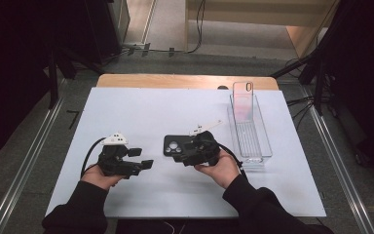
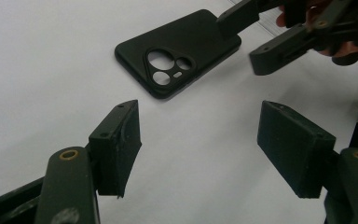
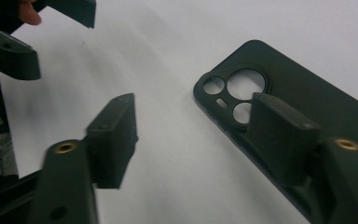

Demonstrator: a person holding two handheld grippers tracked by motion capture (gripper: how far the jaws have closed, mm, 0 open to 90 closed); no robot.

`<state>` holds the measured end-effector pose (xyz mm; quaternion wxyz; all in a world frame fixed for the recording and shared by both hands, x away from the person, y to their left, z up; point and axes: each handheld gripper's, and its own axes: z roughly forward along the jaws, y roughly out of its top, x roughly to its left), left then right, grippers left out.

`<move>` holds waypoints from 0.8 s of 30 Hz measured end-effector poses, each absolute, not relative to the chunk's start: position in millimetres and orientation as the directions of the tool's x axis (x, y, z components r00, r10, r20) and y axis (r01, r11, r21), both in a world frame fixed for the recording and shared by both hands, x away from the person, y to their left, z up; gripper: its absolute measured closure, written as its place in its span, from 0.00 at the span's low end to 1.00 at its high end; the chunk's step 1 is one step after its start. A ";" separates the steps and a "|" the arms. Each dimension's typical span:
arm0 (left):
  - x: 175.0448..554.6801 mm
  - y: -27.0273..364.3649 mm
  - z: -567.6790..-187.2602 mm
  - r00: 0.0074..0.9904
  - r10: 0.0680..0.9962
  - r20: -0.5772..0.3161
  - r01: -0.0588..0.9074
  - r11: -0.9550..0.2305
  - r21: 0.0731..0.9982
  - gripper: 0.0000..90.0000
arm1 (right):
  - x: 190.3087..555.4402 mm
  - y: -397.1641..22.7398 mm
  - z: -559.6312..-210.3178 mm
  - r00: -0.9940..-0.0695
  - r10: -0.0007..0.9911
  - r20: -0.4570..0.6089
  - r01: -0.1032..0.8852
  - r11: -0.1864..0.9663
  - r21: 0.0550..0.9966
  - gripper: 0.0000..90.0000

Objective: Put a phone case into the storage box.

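Observation:
A black phone case [image 1: 171, 144] lies back up on the white board [image 1: 141, 107], its camera cutouts toward the left. My right gripper [image 1: 181, 152] reaches over its near end. In the right gripper view the gripper [image 3: 191, 107] stands open, one jaw above the case [image 3: 298, 88] beside the cutouts and the other over bare board, with the case's corner between them. My left gripper [image 1: 142, 158] rests to the left of the case, and its jaws [image 2: 200, 121] are open with nothing between them. The left gripper view shows the case [image 2: 191, 37] ahead and the right gripper [image 2: 249, 37] over it.
A clear plastic bin [image 1: 260, 146] stands on the board's right side. A clear phone case [image 1: 243, 100] leans upright at its far end. The table's wooden edge [image 1: 175, 80] shows behind the board. Metal rails run along the floor on both sides.

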<state>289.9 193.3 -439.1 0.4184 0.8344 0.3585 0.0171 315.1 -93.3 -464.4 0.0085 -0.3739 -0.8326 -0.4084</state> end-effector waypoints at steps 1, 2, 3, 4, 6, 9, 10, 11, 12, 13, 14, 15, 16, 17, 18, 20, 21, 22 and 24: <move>290.0 193.2 -439.1 0.742 0.613 -0.271 0.584 -0.392 0.711 0.34 | 317.3 -91.6 -465.8 -0.723 0.611 0.324 0.632 0.393 0.669 0.46; 290.0 193.2 -439.1 0.742 0.613 -0.271 0.584 -0.392 0.711 0.34 | 319.5 -89.8 -467.3 -0.722 0.610 0.327 0.636 0.398 0.661 0.50; 290.0 193.0 -439.1 0.742 0.613 -0.271 0.584 -0.392 0.711 0.34 | 321.9 -88.2 -469.1 -0.724 0.609 0.325 0.637 0.407 0.655 0.56; 289.8 192.8 -439.1 0.741 0.615 -0.268 0.583 -0.394 0.711 0.34 | 324.7 -86.7 -471.4 -0.726 0.604 0.329 0.637 0.411 0.652 0.62; 289.7 192.6 -439.0 0.742 0.614 -0.267 0.583 -0.395 0.711 0.34 | 328.5 -84.4 -475.4 -0.720 0.603 0.343 0.652 0.417 0.634 0.75; 289.8 192.5 -439.3 0.744 0.612 -0.268 0.582 -0.396 0.710 0.34 | 330.7 -80.7 -480.8 -0.726 0.588 0.358 0.657 0.438 0.614 0.91; 289.9 192.4 -439.6 0.743 0.612 -0.270 0.583 -0.393 0.711 0.34 | 331.0 -79.3 -482.5 -0.731 0.578 0.363 0.655 0.447 0.609 0.95; 290.1 192.6 -439.7 0.743 0.613 -0.270 0.583 -0.394 0.710 0.34 | 331.0 -77.6 -484.1 -0.735 0.571 0.365 0.654 0.455 0.604 0.97; 290.2 192.6 -439.5 0.743 0.613 -0.269 0.583 -0.395 0.711 0.34 | 331.3 -76.0 -485.9 -0.738 0.568 0.364 0.652 0.461 0.602 0.97; 290.2 192.7 -439.4 0.743 0.612 -0.269 0.582 -0.395 0.711 0.34 | 331.4 -74.5 -487.5 -0.737 0.571 0.362 0.653 0.465 0.598 0.97; 290.3 192.7 -439.2 0.744 0.611 -0.271 0.582 -0.393 0.712 0.34 | 331.9 -73.2 -489.5 -0.738 0.572 0.357 0.652 0.469 0.596 0.97; 290.2 192.7 -438.9 0.744 0.611 -0.269 0.582 -0.394 0.711 0.34 | 332.3 -72.2 -491.1 -0.736 0.577 0.355 0.654 0.469 0.594 0.97; 290.2 192.6 -438.9 0.745 0.611 -0.269 0.581 -0.395 0.712 0.34 | 333.2 -71.5 -492.8 -0.737 0.581 0.346 0.652 0.473 0.593 0.97; 290.1 192.4 -438.9 0.744 0.612 -0.269 0.581 -0.394 0.712 0.34 | 333.7 -70.8 -494.2 -0.732 0.588 0.345 0.656 0.471 0.590 0.97; 290.2 192.4 -439.0 0.745 0.611 -0.269 0.581 -0.395 0.712 0.34 | 334.5 -70.3 -495.6 -0.729 0.593 0.341 0.659 0.472 0.586 0.97; 290.2 192.3 -439.1 0.745 0.610 -0.269 0.581 -0.396 0.712 0.34 | 336.4 -69.0 -498.1 -0.728 0.595 0.341 0.660 0.471 0.585 0.97; 290.1 192.2 -439.2 0.745 0.611 -0.270 0.582 -0.395 0.711 0.34 | 336.9 -67.9 -499.0 -0.727 0.597 0.339 0.661 0.474 0.581 0.97; 290.1 192.2 -439.2 0.744 0.611 -0.270 0.582 -0.395 0.711 0.34 | 337.3 -66.6 -500.1 -0.727 0.599 0.336 0.661 0.480 0.577 0.97; 290.2 192.3 -439.2 0.745 0.610 -0.269 0.581 -0.396 0.711 0.34 | 338.3 -63.4 -503.2 -0.724 0.603 0.335 0.666 0.485 0.566 0.97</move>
